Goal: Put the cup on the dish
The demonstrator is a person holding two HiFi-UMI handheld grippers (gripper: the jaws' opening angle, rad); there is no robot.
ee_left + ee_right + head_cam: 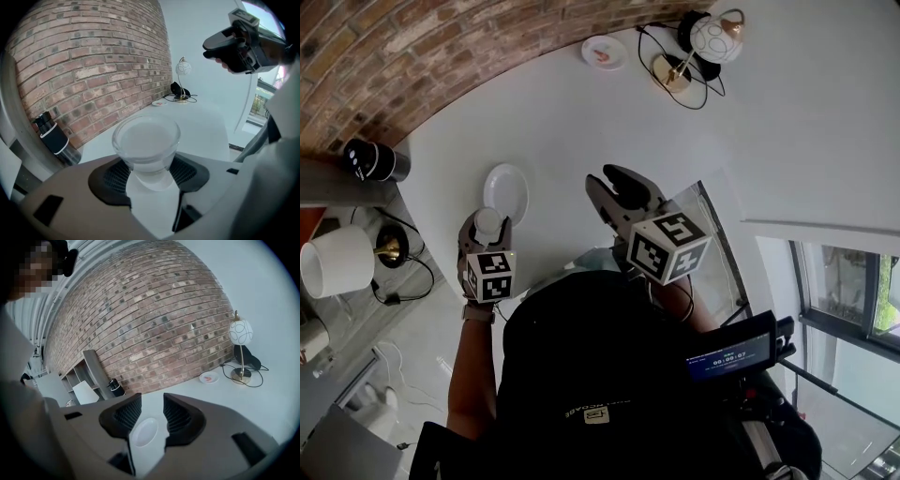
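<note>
A clear glass cup (146, 140) sits upright between the black pads of my left gripper (149, 169), which is shut on it. In the head view the cup (488, 222) and left gripper (487, 234) hang at the near edge of a white dish (508, 190) lying on the white table (581, 122). My right gripper (617, 183) is held to the right of the dish, open and empty. In the right gripper view the dish (144, 431) shows through the gap between that gripper's (152, 414) spread jaws, well below them.
A small plate (604, 51) with something red on it and a globe lamp (715, 36) with black cables stand at the table's far end. A black cylinder (373, 159) is by the brick wall. A white-shaded lamp (336, 263) stands at the left.
</note>
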